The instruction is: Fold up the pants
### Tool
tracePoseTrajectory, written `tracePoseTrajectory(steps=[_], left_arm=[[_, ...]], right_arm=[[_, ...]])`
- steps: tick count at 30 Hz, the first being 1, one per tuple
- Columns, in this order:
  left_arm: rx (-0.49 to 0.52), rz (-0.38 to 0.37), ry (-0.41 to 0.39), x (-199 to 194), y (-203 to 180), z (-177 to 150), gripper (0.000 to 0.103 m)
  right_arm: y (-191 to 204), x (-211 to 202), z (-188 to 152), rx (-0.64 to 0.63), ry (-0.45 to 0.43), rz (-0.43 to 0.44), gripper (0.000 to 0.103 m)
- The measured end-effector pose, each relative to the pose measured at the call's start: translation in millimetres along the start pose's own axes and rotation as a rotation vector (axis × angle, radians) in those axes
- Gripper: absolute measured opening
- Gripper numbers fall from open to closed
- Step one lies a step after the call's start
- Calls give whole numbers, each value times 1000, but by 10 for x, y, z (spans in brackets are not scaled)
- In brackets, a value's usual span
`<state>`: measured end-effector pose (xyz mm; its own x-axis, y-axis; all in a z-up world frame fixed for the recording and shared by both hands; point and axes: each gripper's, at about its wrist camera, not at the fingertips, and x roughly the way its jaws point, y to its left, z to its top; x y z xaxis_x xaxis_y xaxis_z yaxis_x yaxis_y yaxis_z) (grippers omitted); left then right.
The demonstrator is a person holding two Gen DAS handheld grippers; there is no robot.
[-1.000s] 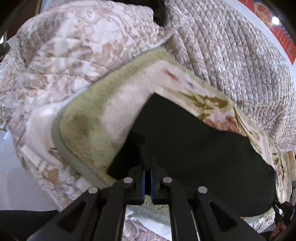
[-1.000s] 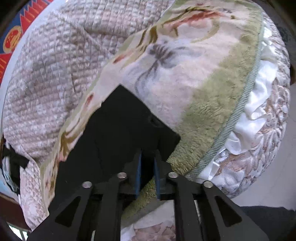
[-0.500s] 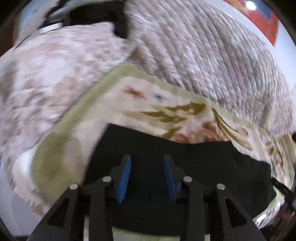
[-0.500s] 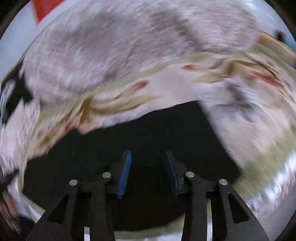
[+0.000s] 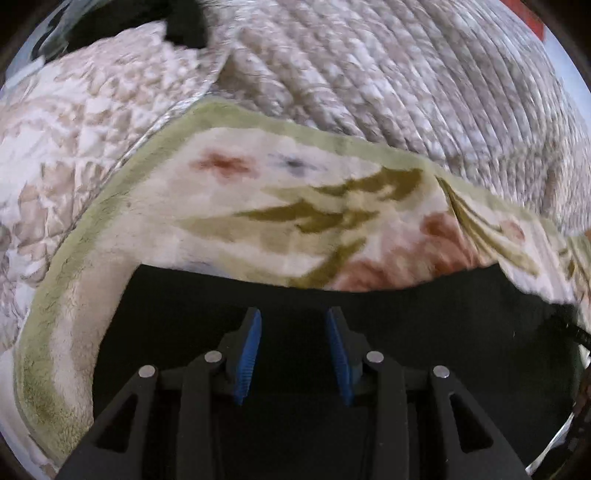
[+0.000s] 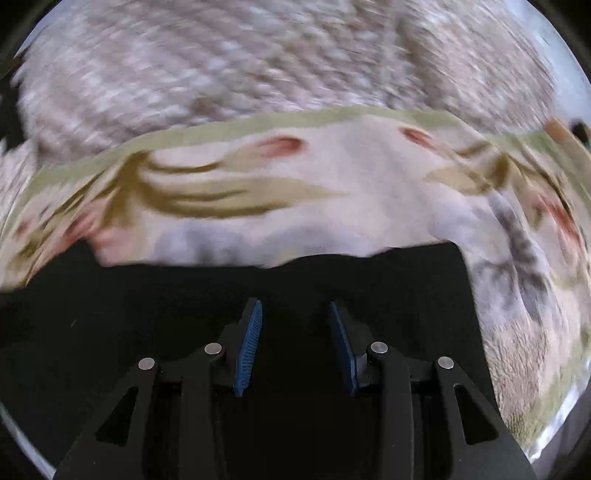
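Observation:
The black pants [image 5: 424, 332] lie flat in a long folded band on a floral blanket [image 5: 295, 206] on the bed. My left gripper [image 5: 293, 321] is open and empty, just above the pants near their left end. In the right wrist view the pants [image 6: 147, 306] fill the lower frame, with their right end corner at the right. My right gripper [image 6: 295, 314] is open and empty over the pants. The near edge of the pants is hidden behind both grippers.
A grey-beige quilted cover [image 5: 406, 74] lies beyond the blanket and also shows in the right wrist view [image 6: 221, 66]. A pale patterned quilt [image 5: 74, 122] lies at the left. A dark object [image 5: 184, 29] sits at the far top left.
Both grippers were shut on the pants' ends a second ago. They have let go and opened, and now face the bed head above the flat pants.

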<state>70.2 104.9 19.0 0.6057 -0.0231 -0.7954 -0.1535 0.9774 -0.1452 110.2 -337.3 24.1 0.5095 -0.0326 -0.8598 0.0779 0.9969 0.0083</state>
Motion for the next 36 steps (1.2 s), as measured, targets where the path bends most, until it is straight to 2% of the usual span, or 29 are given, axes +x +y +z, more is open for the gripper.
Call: tracePoseTrajectory(steps=[2,4,6,7,10,12,14,18,21,25,34,36], left_arm=[[-20,25,-14,-35,58,23,39],[-31,59,-29,-74,96,26,39],[-52,44,-28,-111,146,10,40],[-50,42,-25,-113,152,-3,40],[-20,66,-31,-102,111,-52,40],[-7,71,-37,-128,78,-76,40],[-4,54,-41,-160,53,-88,41],[38,45,-65,-245,-50,-129,44],[64,37,-78,-288,-120,-152,45],[89,17,-74,-297,-202,-184,46],[117,5,-19,-188,-256,-271,47],[125,-11,8,-127,-249,-296,51]], right_arm=[[-177,12,25,83,7,56,37],[-220,-31,16,101,-15,34,36],[-199,-178,15,74,-85,-17,37],[-206,-252,18,70,-117,-5,38],[-238,-195,0,72,-71,-38,38],[-262,-132,-23,98,-37,-10,38],[-215,-196,-52,80,-56,3,38],[44,-345,-128,15,-102,94,38],[373,-404,-207,-90,-128,146,38],[703,-408,-290,-185,-126,208,38],[1017,-412,-362,-258,-83,253,38],[1089,-384,-391,-281,-63,254,38]])
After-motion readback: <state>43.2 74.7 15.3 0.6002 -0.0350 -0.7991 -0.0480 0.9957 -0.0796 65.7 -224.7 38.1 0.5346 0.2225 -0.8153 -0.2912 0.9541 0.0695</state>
